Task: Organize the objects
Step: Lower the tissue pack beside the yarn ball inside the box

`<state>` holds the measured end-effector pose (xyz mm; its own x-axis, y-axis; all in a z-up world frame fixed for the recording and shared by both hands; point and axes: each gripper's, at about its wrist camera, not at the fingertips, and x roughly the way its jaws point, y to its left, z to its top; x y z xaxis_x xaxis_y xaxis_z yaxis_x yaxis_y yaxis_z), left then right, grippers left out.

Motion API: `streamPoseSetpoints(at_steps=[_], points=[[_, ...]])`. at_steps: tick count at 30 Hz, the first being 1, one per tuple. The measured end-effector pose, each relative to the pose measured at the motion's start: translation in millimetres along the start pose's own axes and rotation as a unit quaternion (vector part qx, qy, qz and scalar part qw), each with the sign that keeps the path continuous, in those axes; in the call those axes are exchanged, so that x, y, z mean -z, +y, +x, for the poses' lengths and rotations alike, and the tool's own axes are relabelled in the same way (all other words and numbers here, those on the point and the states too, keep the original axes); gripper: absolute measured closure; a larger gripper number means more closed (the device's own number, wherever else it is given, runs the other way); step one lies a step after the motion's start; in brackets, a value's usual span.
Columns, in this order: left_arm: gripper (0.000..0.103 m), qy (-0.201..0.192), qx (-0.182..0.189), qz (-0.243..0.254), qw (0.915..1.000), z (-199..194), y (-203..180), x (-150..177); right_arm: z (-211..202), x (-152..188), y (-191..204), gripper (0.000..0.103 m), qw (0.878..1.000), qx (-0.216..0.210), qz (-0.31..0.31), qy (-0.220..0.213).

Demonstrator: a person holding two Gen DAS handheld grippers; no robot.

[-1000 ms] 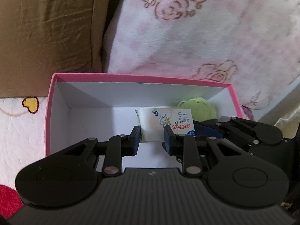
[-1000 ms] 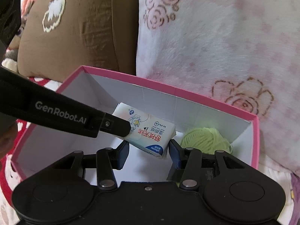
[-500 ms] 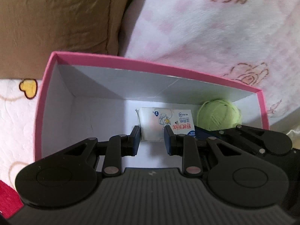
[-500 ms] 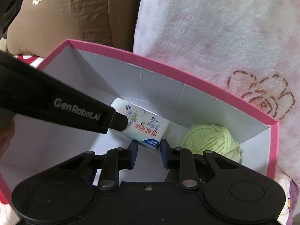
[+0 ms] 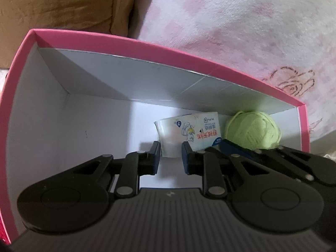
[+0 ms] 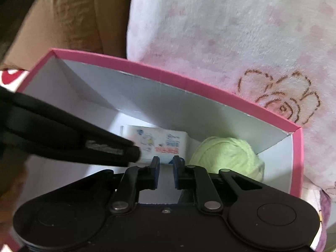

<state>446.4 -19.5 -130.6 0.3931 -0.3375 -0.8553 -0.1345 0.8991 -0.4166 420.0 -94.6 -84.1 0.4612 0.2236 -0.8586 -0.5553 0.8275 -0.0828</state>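
Both tools reach down into the pink box [image 5: 147, 44]. Left tool [image 5: 171, 154] has its jaws set a modest gap apart around the near end of the tissue pack [image 5: 189, 133]; whether the pads actually press on it I cannot tell. Right tool [image 6: 166, 169] has its jaws drawn close with a narrow gap and nothing between them, its tips just short of the pack [image 6: 155, 145].

That pack lies on the box floor by the far wall, just beside the green yarn ball [image 5: 253, 132], which sits in the far right corner.

My reading is that the pack is being set down in the box. To do it well, let the pack rest flat on the floor before parting the left jaws, then open them fully and draw straight back and up so the pads do not drag it. Keep the right tool clear of the yarn, which would roll easily if nudged.
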Motion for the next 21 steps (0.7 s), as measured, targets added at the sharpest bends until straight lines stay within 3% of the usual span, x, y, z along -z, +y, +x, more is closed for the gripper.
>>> streamPoseSetpoints(at_steps=[8, 15, 21], points=[[0.08, -0.026, -0.017, 0.042, 0.9986, -18.3, -8.0, 12.9, -56.8, 36.8, 2.7, 0.071, 0.998, -0.035, 0.022, -0.057], [0.08, -0.022, -0.012, 0.099, 0.9948, -52.0, -27.0, 43.8, -92.2, 64.5, -4.9, 0.066, 0.995, -0.044, 0.006, -0.087], [0.079, -0.018, -0.004, 0.135, 0.9907, -93.3, -33.3, 58.1, -125.2, 66.7, -5.7, 0.064, 0.993, -0.047, 0.007, -0.107]])
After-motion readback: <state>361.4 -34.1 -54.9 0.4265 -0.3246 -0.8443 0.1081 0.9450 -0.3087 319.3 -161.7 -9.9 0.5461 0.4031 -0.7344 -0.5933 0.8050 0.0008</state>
